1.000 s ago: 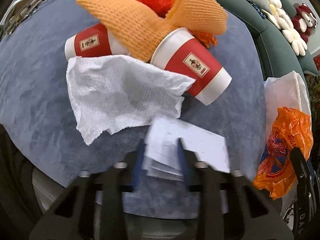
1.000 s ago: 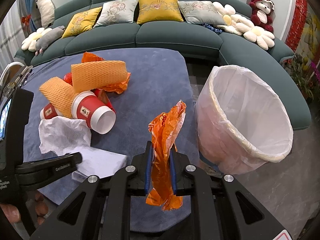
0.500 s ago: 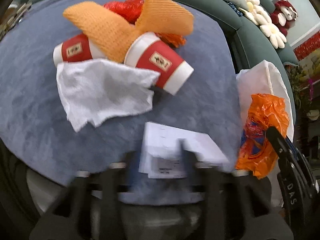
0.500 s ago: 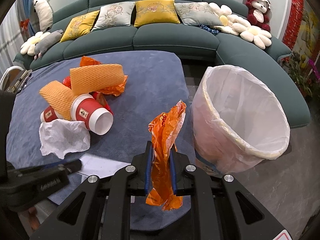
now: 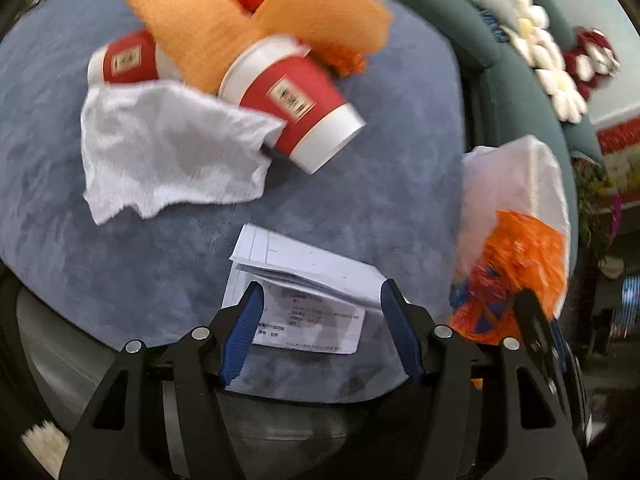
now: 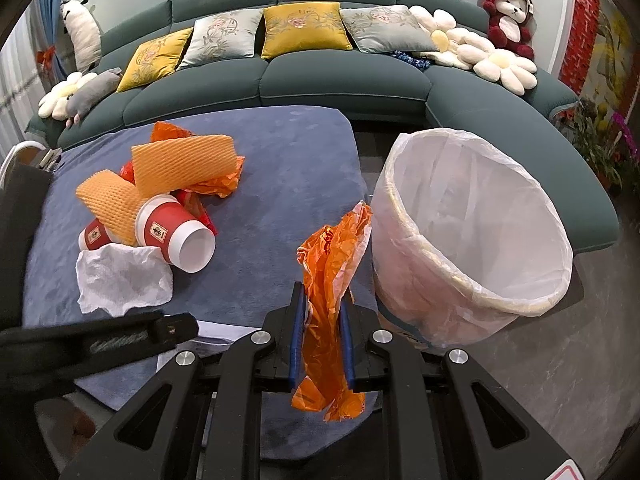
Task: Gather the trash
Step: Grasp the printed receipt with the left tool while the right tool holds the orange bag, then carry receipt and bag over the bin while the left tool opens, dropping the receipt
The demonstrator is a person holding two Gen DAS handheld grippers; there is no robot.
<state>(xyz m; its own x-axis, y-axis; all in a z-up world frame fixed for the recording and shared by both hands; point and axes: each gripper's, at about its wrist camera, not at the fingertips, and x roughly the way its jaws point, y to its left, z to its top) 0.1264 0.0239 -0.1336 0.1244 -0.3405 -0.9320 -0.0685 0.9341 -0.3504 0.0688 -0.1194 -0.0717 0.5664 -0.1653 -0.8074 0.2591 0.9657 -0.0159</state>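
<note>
Showing the left hand-held gripper (image 5: 320,330) above the near edge of the table (image 5: 400,152), its blue-padded jaws are opening, with folded white printed papers (image 5: 304,280) lying on the blue cloth between them; neither pad presses on the sheets. Beyond the papers lies a crumpled white paper towel (image 5: 168,148), one corner touching a tipped red-and-white paper cup (image 5: 296,108). A second red cup (image 5: 124,60) lies to the left, partly covered by an orange foam net sleeve (image 5: 188,20); a second foam sleeve (image 5: 324,8) rests above the first cup, with red and orange plastic showing between and behind them. This view is blurred by motion.

The right hand-held gripper (image 6: 322,344) is closed narrowly on a crumpled orange plastic bag (image 6: 328,280), which stands up between the pads and hangs out beneath them. It is held over the table's right near edge, just beside a waste bin (image 6: 472,272) lined with a white bag, which stands on the grey floor (image 6: 560,380) against the table. The bin looks tilted toward the camera, and the liner appears empty. A dark green curved sofa (image 6: 340,80) with cushions and plush toys runs behind the table.
</note>
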